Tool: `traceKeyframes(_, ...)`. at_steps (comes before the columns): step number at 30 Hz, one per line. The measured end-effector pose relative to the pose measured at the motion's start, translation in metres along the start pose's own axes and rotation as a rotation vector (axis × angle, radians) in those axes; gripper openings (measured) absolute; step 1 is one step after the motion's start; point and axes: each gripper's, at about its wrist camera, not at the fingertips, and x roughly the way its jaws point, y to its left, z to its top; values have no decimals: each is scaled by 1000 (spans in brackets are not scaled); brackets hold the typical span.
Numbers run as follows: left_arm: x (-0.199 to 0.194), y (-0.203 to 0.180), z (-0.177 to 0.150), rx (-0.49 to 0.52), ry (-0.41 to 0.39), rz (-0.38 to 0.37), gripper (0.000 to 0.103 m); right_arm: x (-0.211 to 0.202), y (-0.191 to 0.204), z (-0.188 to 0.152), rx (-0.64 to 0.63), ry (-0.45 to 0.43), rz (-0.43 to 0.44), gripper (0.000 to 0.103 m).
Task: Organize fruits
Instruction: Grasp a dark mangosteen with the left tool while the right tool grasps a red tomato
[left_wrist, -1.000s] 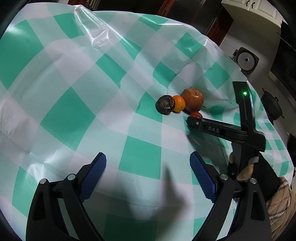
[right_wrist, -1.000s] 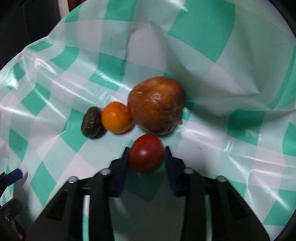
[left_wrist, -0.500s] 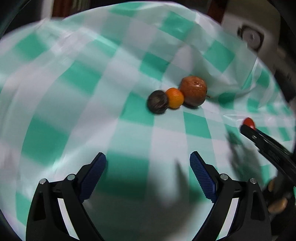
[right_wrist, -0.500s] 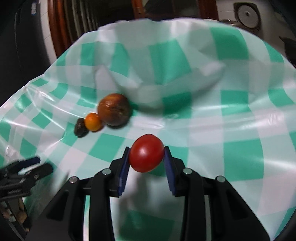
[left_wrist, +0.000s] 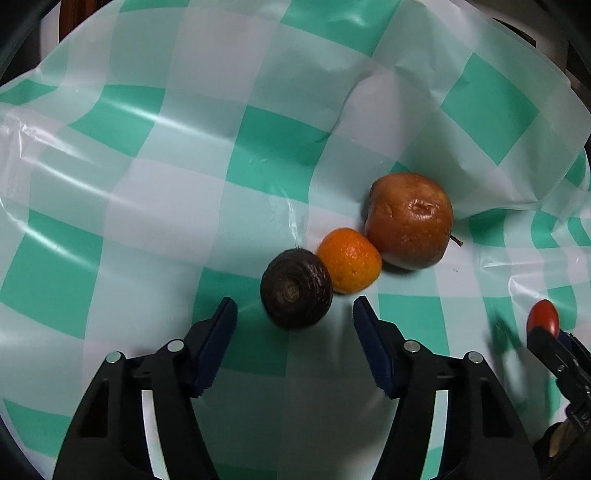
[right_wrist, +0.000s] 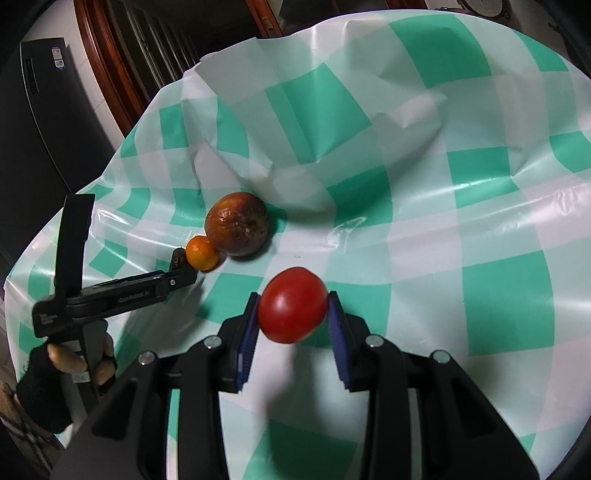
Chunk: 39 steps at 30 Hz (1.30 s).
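Note:
A dark round fruit (left_wrist: 295, 288), a small orange (left_wrist: 349, 260) and a large brown-red fruit (left_wrist: 410, 219) lie touching in a row on the green-and-white checked cloth (left_wrist: 147, 221). My left gripper (left_wrist: 293, 314) is open, its fingers on either side of the dark fruit, not touching it. My right gripper (right_wrist: 291, 314) is shut on a red tomato (right_wrist: 291, 309) and holds it above the cloth, to the right of the row. The row also shows in the right wrist view: orange (right_wrist: 201, 253), brown-red fruit (right_wrist: 236, 223). The tomato shows in the left wrist view (left_wrist: 543, 319).
The cloth is creased and raised in a fold (right_wrist: 369, 122) behind the fruit. A dark cabinet (right_wrist: 48, 110) and wooden frames (right_wrist: 110, 66) stand beyond the table's far left edge.
My left gripper has moved in close to the dark fruit, which now sits between its open fingers. My right gripper has lifted the tomato away from the row and drawn back to the right.

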Motion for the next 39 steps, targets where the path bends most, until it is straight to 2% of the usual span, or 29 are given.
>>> traceKeyframes(7, 4, 9, 2, -13, -24, 13, 52, -2, 0, -1, 2, 2, 3, 37)
traceKeyframes(15, 5, 6, 3, 40, -21, 52, 52, -3, -1, 0, 3, 1, 4, 37)
traceKeyframes(20, 1, -9, 3, 197, 9, 79, 52, -5, -1, -1, 8, -2, 0, 38)
traceKeyframes(24, 5, -5, 11, 222, 20, 79, 51, -4, 0, 0, 7, 3, 0, 38)
traceKeyframes(26, 6, -5, 14, 223, 22, 76, 49, -4, 0, 1, 8, 3, 0, 38)
traceKeyframes(27, 5, -4, 15, 220, 23, 60, 39, -4, -1, 0, 9, 4, 1, 38)
traceKeyframes(28, 5, -5, 15, 216, 19, 54, 38, -4, 0, 0, 7, 4, 2, 38)
traceKeyframes(32, -7, -8, -3, 207, -21, 86, 38, -4, -1, 1, 14, 1, 6, 36)
traceKeyframes(33, -11, -18, -8, 208, -30, 91, 38, -4, -1, 1, 15, 0, 8, 36)
traceKeyframes(37, -44, -23, -31, 186, -88, 112, 38, -6, -2, 1, 20, -5, 34, 37)
traceKeyframes(39, -66, -19, -44, 150, -112, 96, 38, -2, 1, 1, 0, 24, 68, 43)
